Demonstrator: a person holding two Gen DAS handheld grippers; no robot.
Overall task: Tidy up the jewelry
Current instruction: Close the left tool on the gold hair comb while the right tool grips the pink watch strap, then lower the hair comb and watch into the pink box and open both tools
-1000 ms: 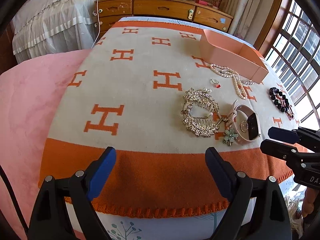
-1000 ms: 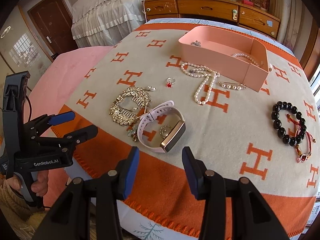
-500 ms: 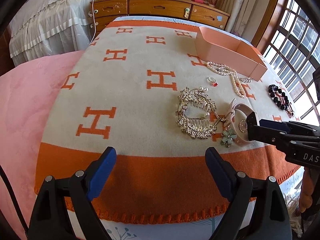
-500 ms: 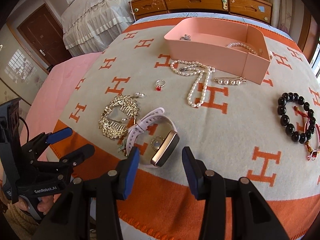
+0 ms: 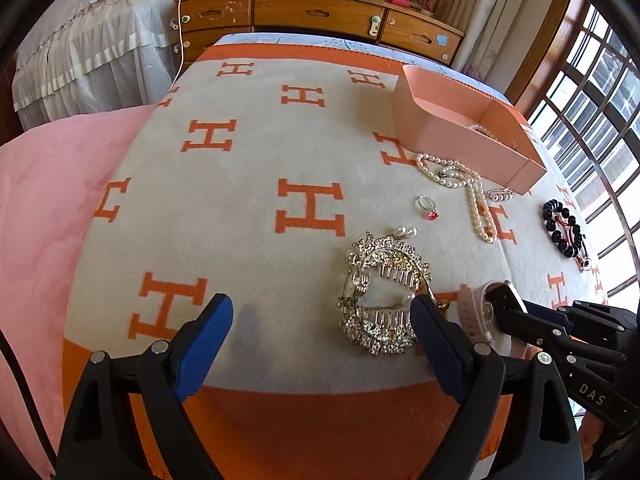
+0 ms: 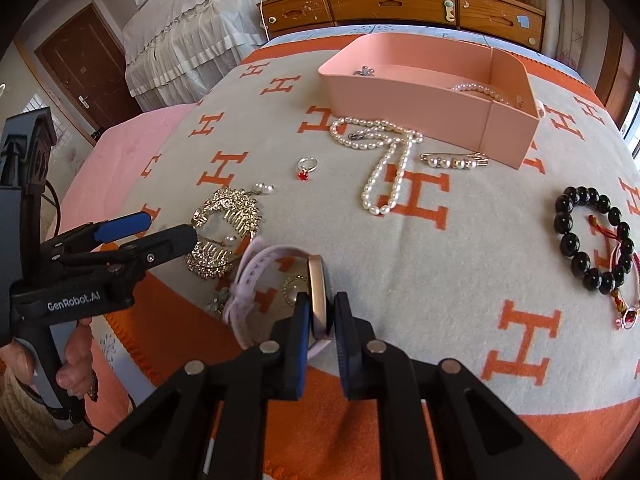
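A pink-strapped watch (image 6: 280,276) lies at the blanket's near edge; my right gripper (image 6: 321,316) is closed around its gold case. It also shows in the left wrist view (image 5: 480,312). My left gripper (image 5: 320,320) is open and empty, its right finger beside a gold hair comb (image 5: 380,292). A pink box (image 6: 432,92) at the back holds a pearl string. On the blanket lie a pearl necklace (image 6: 384,160), a red-stone ring (image 6: 306,168), a pearl pin (image 6: 454,162) and a black bead bracelet (image 6: 592,244).
An orange and cream H-pattern blanket (image 5: 240,208) covers the table. A wooden dresser (image 5: 312,12) stands behind it, a bed with white skirt (image 5: 80,48) at the left and windows (image 5: 592,120) at the right.
My right gripper moved forward onto the watch and closed on its case. My left gripper moved forward toward the gold comb and stayed open.
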